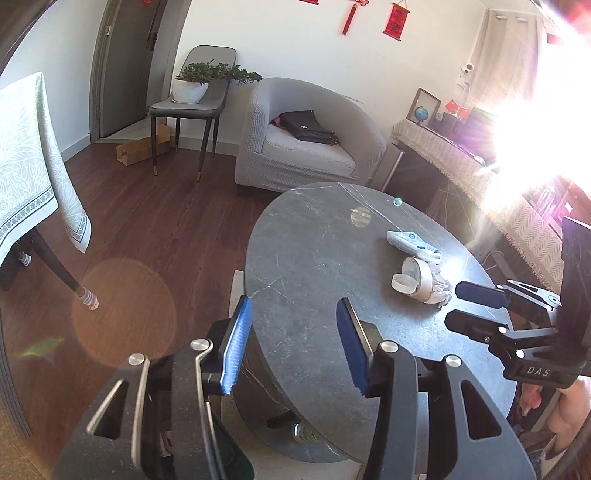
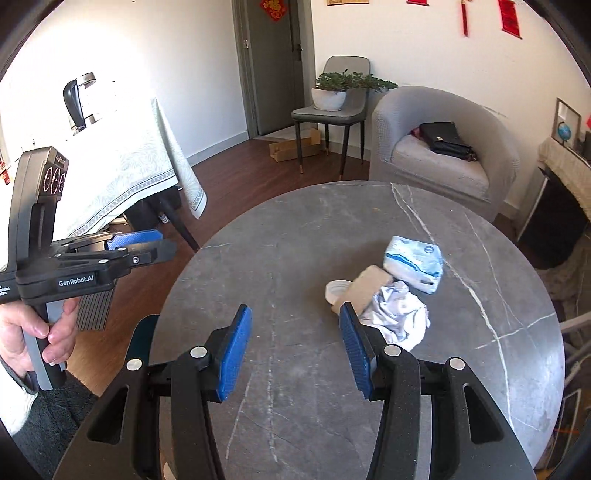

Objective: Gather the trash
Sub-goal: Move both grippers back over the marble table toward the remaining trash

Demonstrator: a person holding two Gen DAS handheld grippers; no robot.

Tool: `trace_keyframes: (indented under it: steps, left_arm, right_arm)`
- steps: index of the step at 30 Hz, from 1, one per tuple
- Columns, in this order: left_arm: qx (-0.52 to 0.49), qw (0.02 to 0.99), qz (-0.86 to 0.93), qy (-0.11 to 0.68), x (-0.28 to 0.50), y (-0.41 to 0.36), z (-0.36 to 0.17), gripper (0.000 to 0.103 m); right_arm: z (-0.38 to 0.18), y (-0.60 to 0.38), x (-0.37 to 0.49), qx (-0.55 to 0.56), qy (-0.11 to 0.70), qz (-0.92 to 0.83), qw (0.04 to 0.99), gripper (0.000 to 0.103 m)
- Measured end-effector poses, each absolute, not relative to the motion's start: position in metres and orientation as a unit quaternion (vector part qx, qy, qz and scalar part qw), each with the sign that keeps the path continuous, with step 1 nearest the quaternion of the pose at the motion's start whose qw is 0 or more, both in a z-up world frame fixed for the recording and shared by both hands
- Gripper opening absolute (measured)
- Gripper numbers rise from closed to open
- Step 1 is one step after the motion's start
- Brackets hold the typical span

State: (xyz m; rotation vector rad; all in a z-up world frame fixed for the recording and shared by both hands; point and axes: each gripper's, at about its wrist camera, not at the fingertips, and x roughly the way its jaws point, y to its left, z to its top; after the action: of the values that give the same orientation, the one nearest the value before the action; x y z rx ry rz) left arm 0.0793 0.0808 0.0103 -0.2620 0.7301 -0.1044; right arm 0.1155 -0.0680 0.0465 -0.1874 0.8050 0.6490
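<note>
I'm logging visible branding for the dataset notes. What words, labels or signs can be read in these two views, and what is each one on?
"DAS": on the body of the right hand-held gripper, left wrist view.
"GenRobot.AI": on the body of the left hand-held gripper, right wrist view.
Red wall hangings: characters too blurred to read.
Red door decoration: unreadable.
Tissue pack print: too small to read.

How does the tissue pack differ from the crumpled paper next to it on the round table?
The tissue pack is a neat, puffy rectangle printed in blue; the crumpled paper is a shapeless white wad. The pack lies farther from the tools, the paper nearer, beside the cardboard roll. Both rest on the table, untouched by either tool.
</note>
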Motion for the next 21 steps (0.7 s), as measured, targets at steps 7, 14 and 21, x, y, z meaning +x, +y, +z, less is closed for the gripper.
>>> trace_keyframes:
  steps: [7,14,21]
  left_arm:
    - [-0.124,0.919,-0.08,0.365,0.091,0.048,0.0,0.051]
    - [-0.114,0.914,-0.092,0.378,0.1,0.029,-0.008,0.052]
    - [-0.118,0.902,-0.107,0.401,0.107,0.023,-0.013,0.059]
  right_arm:
    - [0.037,-0.11,0.132,-0.083,0.385,0.264,0.88,0.05]
    - [0.022,-0.125,0.148,-0.075,0.4,0.254,0.878,0.055]
    - [0.014,-0.124,0.157,-0.062,0.413,0.263,0.87,0.062]
